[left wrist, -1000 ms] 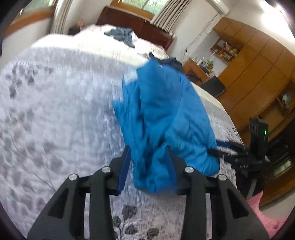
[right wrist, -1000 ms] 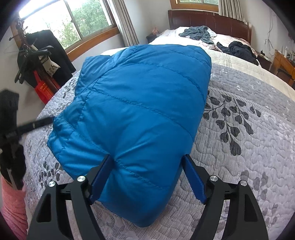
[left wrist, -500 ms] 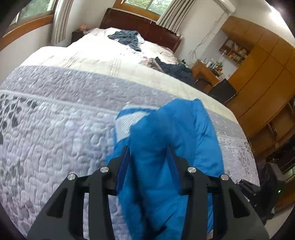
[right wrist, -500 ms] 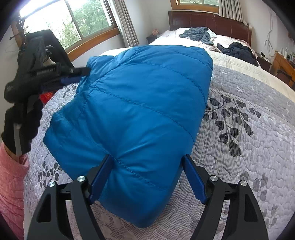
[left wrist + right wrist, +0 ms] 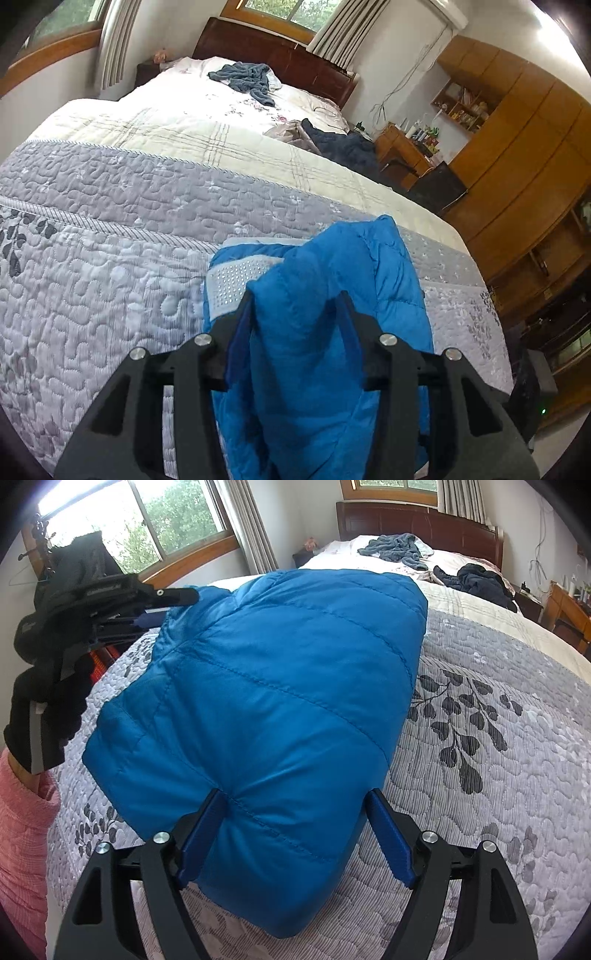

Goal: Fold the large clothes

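Observation:
A blue puffer jacket [image 5: 280, 686] lies bunched on the grey leaf-print quilt [image 5: 498, 775]. My right gripper [image 5: 295, 794] holds its near rolled end, one blue finger pressed into each side. The left gripper [image 5: 173, 603], held by a black-gloved hand with a pink sleeve, grips the jacket's far left corner and holds it raised. In the left wrist view a fold of the jacket [image 5: 317, 332] stands pinched between the fingers of my left gripper [image 5: 295, 299]. Its silver dotted lining [image 5: 236, 280] shows underneath.
The bed's far half has a cream cover [image 5: 184, 129] with a grey-blue garment [image 5: 247, 77] and dark clothes [image 5: 343, 144] on it. Wooden wardrobes [image 5: 517, 147] stand right of the bed. A window and hanging dark clothes [image 5: 81, 554] are on the left.
The left gripper has risen from beside the bed's edge to the jacket's upper left corner, lifting that side. The right gripper has kept its hold and place.

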`<state>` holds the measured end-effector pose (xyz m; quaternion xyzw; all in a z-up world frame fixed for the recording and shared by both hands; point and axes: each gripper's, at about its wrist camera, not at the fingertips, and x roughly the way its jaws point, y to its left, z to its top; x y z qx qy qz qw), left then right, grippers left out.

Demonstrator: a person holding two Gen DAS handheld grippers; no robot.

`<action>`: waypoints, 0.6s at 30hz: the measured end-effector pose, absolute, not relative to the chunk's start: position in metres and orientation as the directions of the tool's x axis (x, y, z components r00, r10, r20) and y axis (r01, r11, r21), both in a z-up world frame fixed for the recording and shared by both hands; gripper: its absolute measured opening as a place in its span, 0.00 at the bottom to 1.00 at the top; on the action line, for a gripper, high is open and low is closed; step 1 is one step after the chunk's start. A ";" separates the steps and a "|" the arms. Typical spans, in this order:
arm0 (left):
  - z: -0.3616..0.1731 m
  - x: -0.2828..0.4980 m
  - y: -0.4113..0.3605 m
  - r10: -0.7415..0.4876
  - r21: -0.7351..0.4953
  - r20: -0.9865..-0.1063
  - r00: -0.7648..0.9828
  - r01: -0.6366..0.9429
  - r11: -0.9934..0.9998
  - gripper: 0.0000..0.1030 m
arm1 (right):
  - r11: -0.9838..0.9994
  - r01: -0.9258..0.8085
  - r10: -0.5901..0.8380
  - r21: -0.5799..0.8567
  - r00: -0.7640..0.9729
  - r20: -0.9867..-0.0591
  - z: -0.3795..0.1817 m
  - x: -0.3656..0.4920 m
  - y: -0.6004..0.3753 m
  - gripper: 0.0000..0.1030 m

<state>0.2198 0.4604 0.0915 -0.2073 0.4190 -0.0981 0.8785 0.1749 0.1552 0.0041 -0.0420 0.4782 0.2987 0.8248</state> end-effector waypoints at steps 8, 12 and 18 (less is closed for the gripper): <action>0.085 0.228 0.457 -0.337 -0.446 -0.695 0.635 -0.012 0.895 0.37 | 0.816 -0.532 0.457 0.225 0.357 -0.815 0.003 0.176 0.155 0.78; 0.090 0.225 0.457 -0.330 -0.441 -0.688 0.646 -0.011 0.898 0.20 | 0.816 -0.531 0.459 0.227 0.356 -0.814 0.003 0.177 0.155 0.78; 0.093 0.221 0.469 -0.356 -0.470 -0.668 0.654 0.000 0.883 0.15 | 0.812 -0.536 0.463 0.229 0.353 -0.813 0.003 0.176 0.155 0.78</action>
